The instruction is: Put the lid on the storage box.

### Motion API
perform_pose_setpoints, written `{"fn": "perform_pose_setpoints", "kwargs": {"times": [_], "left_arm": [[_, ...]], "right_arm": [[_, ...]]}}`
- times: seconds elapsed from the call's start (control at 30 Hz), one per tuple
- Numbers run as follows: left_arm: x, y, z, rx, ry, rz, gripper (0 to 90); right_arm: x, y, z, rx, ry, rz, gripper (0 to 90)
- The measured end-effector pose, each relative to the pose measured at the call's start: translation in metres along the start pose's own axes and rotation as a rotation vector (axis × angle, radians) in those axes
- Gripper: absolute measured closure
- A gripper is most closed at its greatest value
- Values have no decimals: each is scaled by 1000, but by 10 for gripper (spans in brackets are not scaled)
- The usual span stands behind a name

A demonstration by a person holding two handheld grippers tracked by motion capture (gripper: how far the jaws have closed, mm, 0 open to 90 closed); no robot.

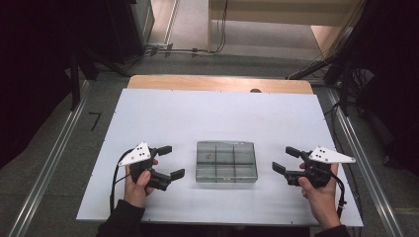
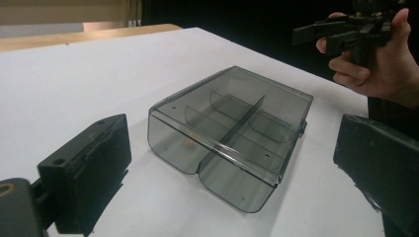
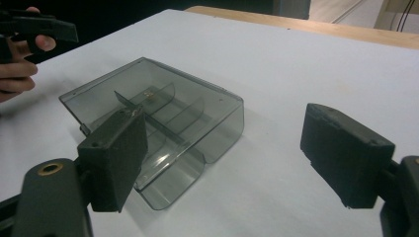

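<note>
Both sets of fingers are standing wide and holding nothing: the left fingers [image 1: 170,162] and right fingers [image 1: 286,160] are flanking the box [image 1: 226,161], well apart from it. The box, a smoky clear tray with 6 compartments, is sitting mid-bench, nearer the front edge of the bench [image 1: 148,118]. A small brownish bit [image 2: 189,143] is lying in 1 compartment. To grip well, each hand should probably be closing in level on a side wall, squarely, so the box is not sliding or tipping.

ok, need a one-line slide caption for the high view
Two hand-held grippers, left gripper and right gripper, both open, flank a smoky compartment box on a white table.
</note>
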State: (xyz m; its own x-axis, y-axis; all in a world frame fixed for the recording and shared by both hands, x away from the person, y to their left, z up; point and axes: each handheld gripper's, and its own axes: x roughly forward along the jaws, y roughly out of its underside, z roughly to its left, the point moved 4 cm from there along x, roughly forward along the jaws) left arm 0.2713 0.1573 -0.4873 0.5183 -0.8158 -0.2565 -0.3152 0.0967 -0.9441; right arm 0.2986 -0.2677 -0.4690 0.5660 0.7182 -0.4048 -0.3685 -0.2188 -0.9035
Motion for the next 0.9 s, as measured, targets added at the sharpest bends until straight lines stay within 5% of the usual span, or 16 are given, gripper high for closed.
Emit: {"fn": "perform_pose_setpoints", "kwargs": {"times": [0.9], "left_arm": [[-33, 16, 14, -12, -80, -7, 12]], "right_arm": [[-33, 20, -22, 42, 39, -22, 74]]}}
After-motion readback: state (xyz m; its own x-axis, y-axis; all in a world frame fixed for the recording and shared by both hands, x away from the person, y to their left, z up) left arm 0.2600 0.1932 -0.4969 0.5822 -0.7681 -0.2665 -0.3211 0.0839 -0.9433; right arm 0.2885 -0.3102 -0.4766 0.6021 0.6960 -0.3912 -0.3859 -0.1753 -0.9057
